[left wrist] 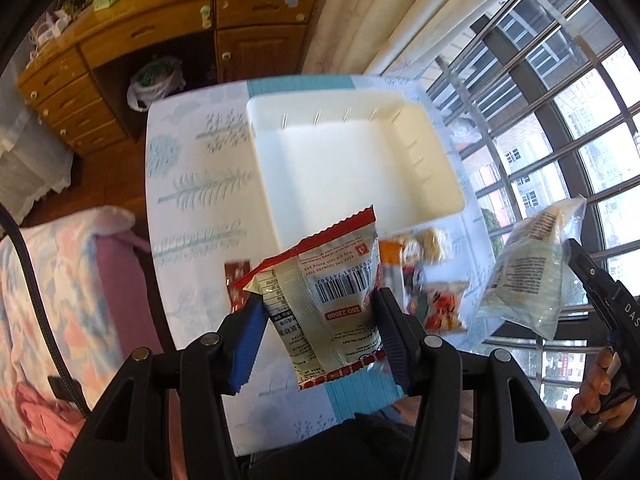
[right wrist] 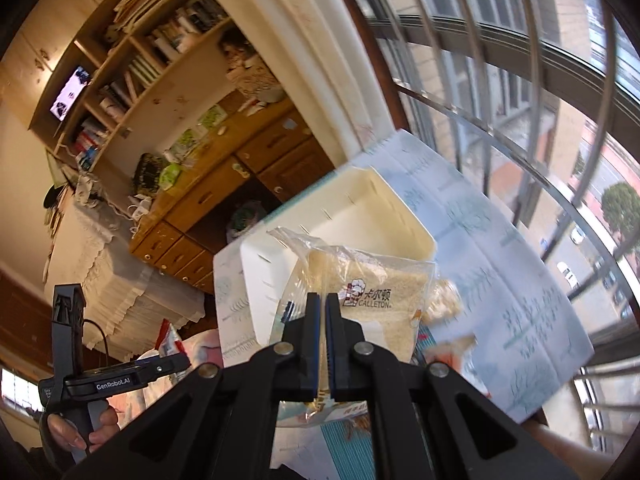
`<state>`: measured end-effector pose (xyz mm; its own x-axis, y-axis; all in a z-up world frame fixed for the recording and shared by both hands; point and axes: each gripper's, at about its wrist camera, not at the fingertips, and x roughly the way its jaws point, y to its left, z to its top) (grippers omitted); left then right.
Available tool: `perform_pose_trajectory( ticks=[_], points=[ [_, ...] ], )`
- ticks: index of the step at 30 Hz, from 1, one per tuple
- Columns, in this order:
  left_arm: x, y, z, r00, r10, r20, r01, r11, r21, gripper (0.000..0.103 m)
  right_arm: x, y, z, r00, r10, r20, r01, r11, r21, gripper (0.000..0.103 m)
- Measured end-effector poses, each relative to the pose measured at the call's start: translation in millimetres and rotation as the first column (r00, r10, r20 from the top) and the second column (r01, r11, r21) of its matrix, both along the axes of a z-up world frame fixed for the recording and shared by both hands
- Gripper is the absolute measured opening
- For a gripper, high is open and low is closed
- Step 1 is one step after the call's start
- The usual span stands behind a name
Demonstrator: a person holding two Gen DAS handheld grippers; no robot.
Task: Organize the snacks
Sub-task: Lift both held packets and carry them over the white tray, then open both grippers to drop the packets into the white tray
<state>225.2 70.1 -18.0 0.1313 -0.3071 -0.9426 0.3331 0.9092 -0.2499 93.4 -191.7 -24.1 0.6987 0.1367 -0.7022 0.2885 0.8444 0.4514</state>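
We see the left gripper clamped on a red-edged snack packet, held above the near edge of the tabletop. The right gripper, jaws pressed together, pinches a clear bag of pale bread aloft. Beneath them we note the empty white tray toward the far edge, and a cluster of small snacks by the tray's near corner.
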Motion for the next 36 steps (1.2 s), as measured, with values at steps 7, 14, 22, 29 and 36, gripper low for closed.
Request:
perform_pose_trajectory(
  ticks=[7, 14, 22, 29, 36],
  points=[
    [34.2, -21.0, -5.6, 0.999, 0.045, -0.011, -0.045, 0.999, -0.021, 0.053, 52.9, -5.2, -3.5, 0.997, 0.081, -0.013, -0.081, 0.997, 0.0, 0.002],
    [69.8, -49.8, -39.0, 0.993, 0.073, -0.093, -0.075, 0.997, -0.015, 0.053, 109.4, -16.2, -23.9, 0.987, 0.15, -0.061, -0.151, 0.989, -0.006, 0.003],
    [107.8, -88.2, -85.6, 0.985, 0.087, -0.148, -0.085, 0.996, 0.019, 0.054, 161.2, -35.3, -64.4, 0.971, 0.206, -0.121, -0.206, 0.979, 0.012, 0.004],
    [129.3, -109.3, -113.7, 0.982, 0.091, -0.166, -0.083, 0.995, 0.058, 0.072, 191.4, -42.3, -94.7, 0.955, 0.233, -0.185, -0.231, 0.972, 0.033, 0.01],
    [136.3, -101.1, -121.5, 0.978, 0.125, -0.169, -0.113, 0.991, 0.078, 0.073, 199.6, -41.2, -99.8, 0.951, 0.23, -0.208, -0.228, 0.973, 0.032, 0.015]
  ],
)
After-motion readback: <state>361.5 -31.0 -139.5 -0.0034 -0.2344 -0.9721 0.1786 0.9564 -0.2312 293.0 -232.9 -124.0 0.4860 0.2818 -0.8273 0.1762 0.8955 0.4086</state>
